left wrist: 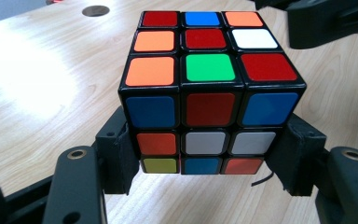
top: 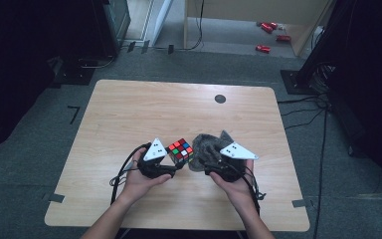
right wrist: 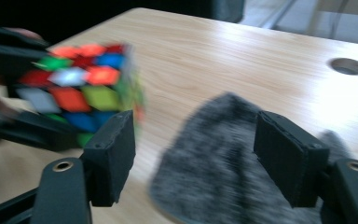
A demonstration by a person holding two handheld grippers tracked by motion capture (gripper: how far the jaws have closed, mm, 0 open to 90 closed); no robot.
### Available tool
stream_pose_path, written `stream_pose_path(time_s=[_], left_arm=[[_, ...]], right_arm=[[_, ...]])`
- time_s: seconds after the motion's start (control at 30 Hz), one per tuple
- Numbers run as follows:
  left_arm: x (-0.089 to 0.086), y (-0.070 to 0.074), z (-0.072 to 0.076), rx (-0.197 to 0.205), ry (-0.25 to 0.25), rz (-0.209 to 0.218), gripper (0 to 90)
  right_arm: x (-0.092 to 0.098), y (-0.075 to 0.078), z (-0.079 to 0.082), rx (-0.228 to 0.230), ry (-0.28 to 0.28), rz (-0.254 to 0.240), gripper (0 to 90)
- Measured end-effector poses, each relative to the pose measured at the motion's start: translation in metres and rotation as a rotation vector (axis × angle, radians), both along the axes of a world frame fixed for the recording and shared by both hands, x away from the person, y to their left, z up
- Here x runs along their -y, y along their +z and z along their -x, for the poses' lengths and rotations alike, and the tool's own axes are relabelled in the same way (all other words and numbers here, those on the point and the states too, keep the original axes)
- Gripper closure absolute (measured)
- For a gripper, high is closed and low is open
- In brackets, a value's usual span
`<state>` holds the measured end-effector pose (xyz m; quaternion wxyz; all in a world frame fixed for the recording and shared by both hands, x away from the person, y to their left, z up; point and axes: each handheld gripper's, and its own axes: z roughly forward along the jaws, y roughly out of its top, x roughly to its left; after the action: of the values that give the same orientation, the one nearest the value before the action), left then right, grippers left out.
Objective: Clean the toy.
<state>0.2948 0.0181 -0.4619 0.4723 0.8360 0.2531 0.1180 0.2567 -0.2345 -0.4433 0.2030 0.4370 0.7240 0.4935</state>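
Pale wood-grain counter (top: 129,114), rounded corners, one dark round grommet hole (top: 220,98) near its far edge; grey carpet and black equipment surround it, with small red items (top: 270,36) on the floor beyond. Item one: our left hand-held gripper (top: 171,167), jaws pinching the puzzle cube (left wrist: 209,93) across its bottom layer, one pad on each opposite side face, so that the cube rides upright above the wood, near the counter's middle and slightly toward us. Item two: our right hand-held gripper (right wrist: 193,154), jaws spread with nothing pressed between the pads; a grey fuzzy cloth (right wrist: 223,158) lies on the counter beneath and beyond them, just beside the cube. We judge the cube to be light, rigid and smooth-faced plastic, liable to slip if pinched on the glossy stickers alone, and liable to twist a layer if squeezed off-centre; the present hold low on two flat opposite faces looks sound, though a grip across the middle layer would resist rotation better. We judge the cloth to be soft, limp and nearly weightless: it will fold and drag, so it is best taken by a bunched edge or a raised fold rather than pressed flat from above.
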Motion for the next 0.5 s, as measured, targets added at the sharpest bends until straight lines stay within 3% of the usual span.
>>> stream_pose_path(time_s=[0.13,0.23,0.5], left_arm=[[0.005,-0.003,0.001,0.008,-0.003,-0.024,35.1],[0.009,-0.004,0.003,0.022,-0.007,-0.046,35.1],[0.024,-0.009,0.013,0.069,-0.033,-0.111,35.1]], right_arm=[[-0.008,0.004,0.004,0.004,0.018,-0.023,28.7],[-0.015,0.006,0.007,-0.014,0.032,-0.073,27.4],[-0.032,-0.002,0.007,-0.062,0.035,-0.058,23.9]])
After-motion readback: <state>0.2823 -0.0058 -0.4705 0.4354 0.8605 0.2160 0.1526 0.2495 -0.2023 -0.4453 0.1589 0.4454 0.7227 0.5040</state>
